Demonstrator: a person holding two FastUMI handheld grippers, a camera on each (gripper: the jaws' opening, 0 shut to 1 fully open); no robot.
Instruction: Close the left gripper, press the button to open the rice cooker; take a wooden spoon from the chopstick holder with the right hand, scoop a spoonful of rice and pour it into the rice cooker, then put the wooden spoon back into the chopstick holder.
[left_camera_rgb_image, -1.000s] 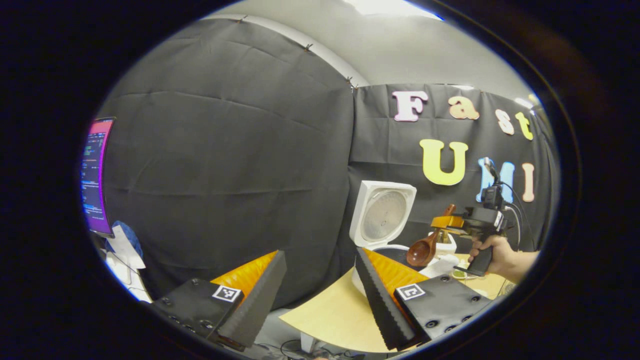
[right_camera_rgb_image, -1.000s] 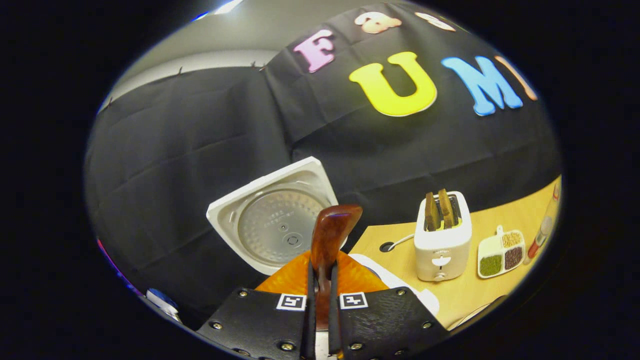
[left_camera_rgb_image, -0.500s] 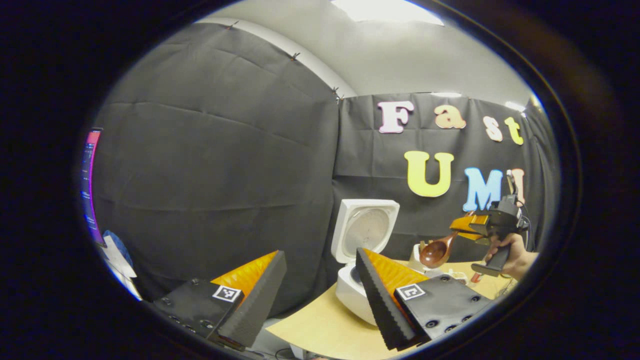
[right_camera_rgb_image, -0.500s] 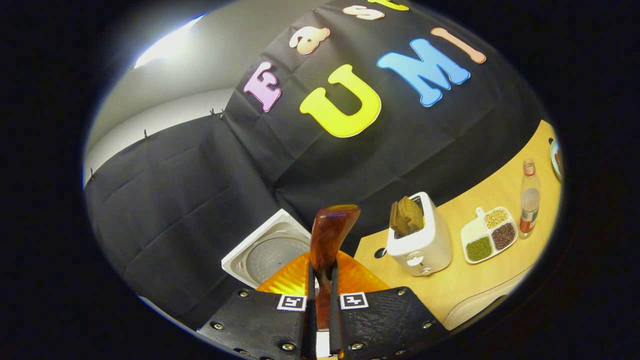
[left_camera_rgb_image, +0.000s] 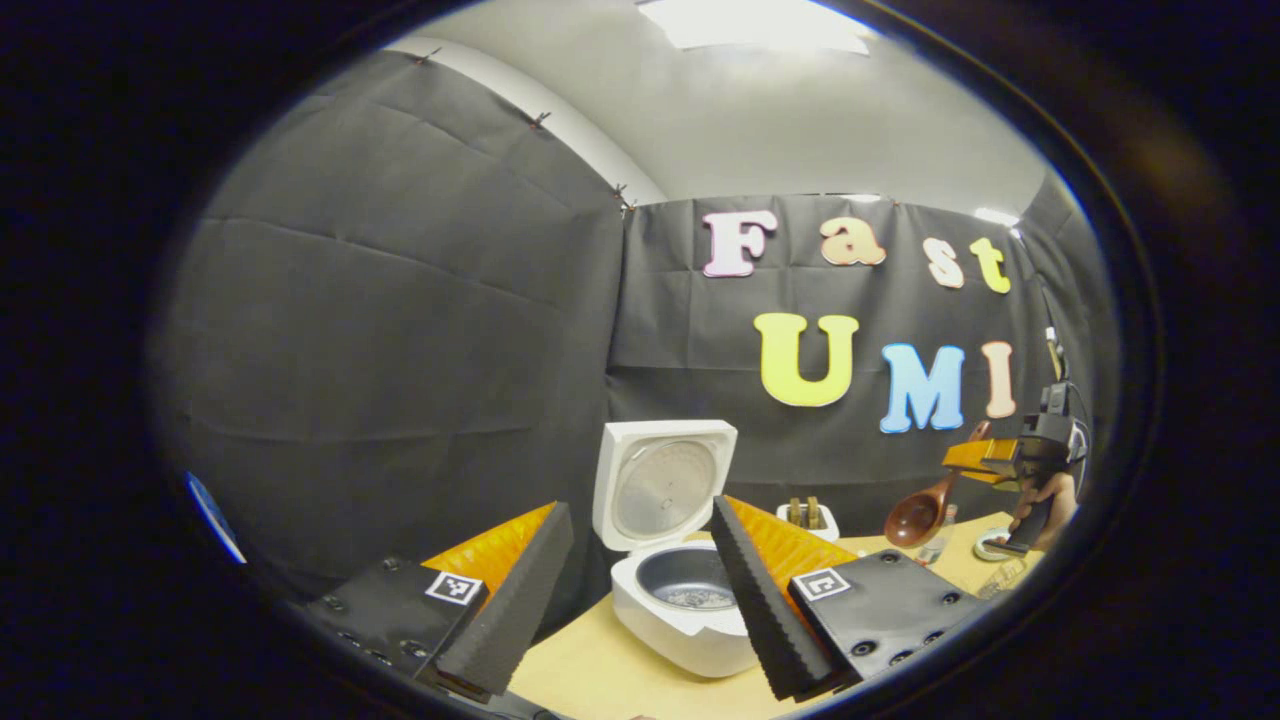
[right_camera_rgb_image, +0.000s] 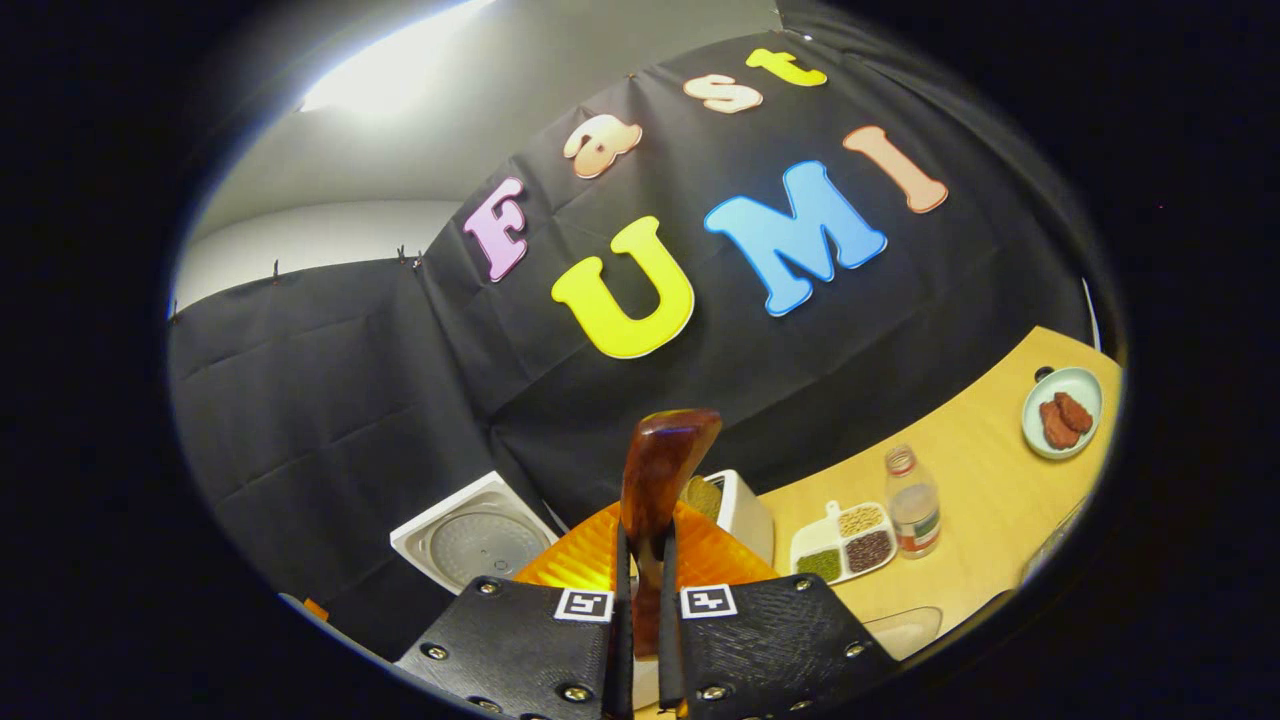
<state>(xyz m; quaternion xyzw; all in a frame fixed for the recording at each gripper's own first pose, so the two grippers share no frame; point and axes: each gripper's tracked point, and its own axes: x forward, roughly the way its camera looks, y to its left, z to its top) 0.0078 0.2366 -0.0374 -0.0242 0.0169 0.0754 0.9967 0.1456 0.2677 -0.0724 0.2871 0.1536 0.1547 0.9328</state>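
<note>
The white rice cooker (left_camera_rgb_image: 668, 610) stands open on the wooden table, lid (left_camera_rgb_image: 662, 482) raised, some rice lying in its dark pot (left_camera_rgb_image: 688, 580). My left gripper (left_camera_rgb_image: 640, 590) is open in front of it with nothing between its fingers. At the right of the left gripper view, a hand holds my right gripper (left_camera_rgb_image: 985, 458), shut on a wooden spoon (left_camera_rgb_image: 915, 515) whose bowl hangs down to the left above the table. In the right gripper view, my right gripper (right_camera_rgb_image: 640, 625) is clamped on the spoon's handle (right_camera_rgb_image: 660, 475), which sticks up. The cooker lid (right_camera_rgb_image: 475, 540) sits lower left.
A white toaster (right_camera_rgb_image: 740, 515) with bread stands behind the spoon handle. A divided dish of grains (right_camera_rgb_image: 845, 545), a small bottle (right_camera_rgb_image: 912, 512) and a bowl with brown pieces (right_camera_rgb_image: 1062, 412) sit on the table (right_camera_rgb_image: 980, 480) to the right.
My right gripper has carried the spoon to the right, away from the cooker, and its view has swung right. My left gripper view has turned right, so the cooker's pot now shows.
</note>
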